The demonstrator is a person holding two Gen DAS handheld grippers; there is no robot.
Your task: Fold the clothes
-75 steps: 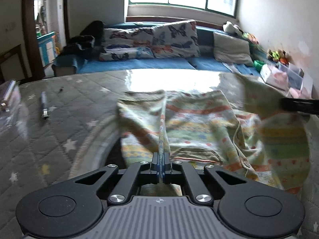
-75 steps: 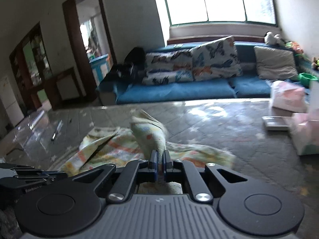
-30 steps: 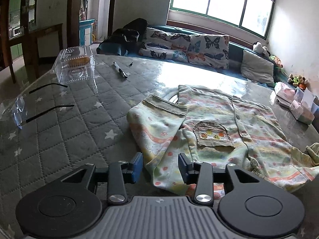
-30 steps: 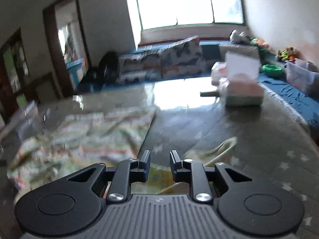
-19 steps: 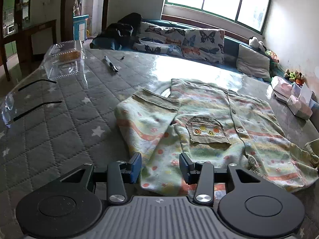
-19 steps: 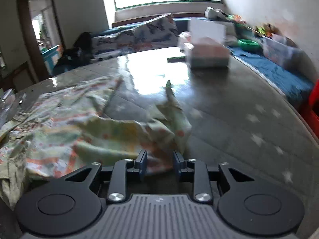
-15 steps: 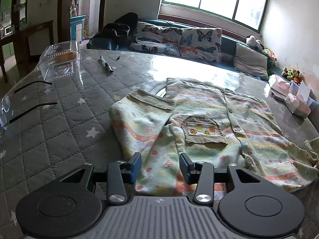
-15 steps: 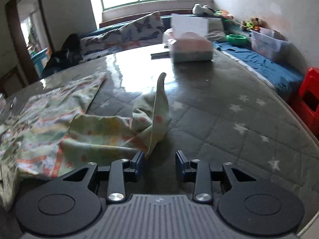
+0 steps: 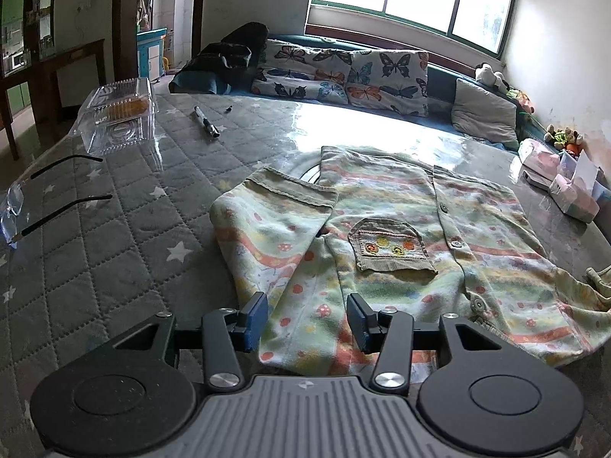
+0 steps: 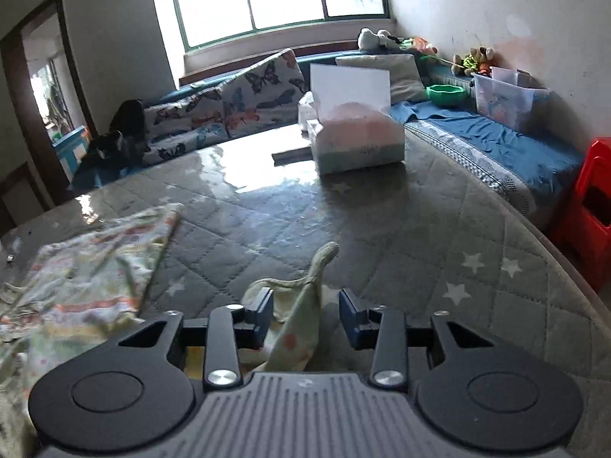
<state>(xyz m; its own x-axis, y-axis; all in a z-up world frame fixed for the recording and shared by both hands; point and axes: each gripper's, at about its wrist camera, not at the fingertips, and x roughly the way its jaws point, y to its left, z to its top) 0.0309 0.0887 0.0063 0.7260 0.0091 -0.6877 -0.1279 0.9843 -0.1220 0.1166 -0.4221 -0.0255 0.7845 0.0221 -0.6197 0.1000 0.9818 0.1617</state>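
A pale green striped child's shirt (image 9: 401,236) with a brown chest pocket (image 9: 389,246) lies spread flat on the grey quilted table (image 9: 114,236). Its left sleeve (image 9: 267,225) is folded in beside the body. My left gripper (image 9: 307,318) is open, its jaws straddling the shirt's near hem. In the right wrist view the shirt body (image 10: 88,267) lies at the left, and the other sleeve (image 10: 305,305) is crumpled with its cuff sticking up. My right gripper (image 10: 305,316) is open, with that sleeve between its jaws.
A clear plastic food box (image 9: 118,114), a pen (image 9: 206,122) and safety glasses (image 9: 23,202) lie on the table's left side. Tissue boxes (image 10: 355,129) stand at the far right. A blue sofa with butterfly cushions (image 9: 343,72) runs behind. A red stool (image 10: 588,206) stands past the table's right edge.
Both grippers have let go of the shirt and opened. The shirt now lies flat on the table. The right gripper has swung right and come down over the crumpled sleeve.
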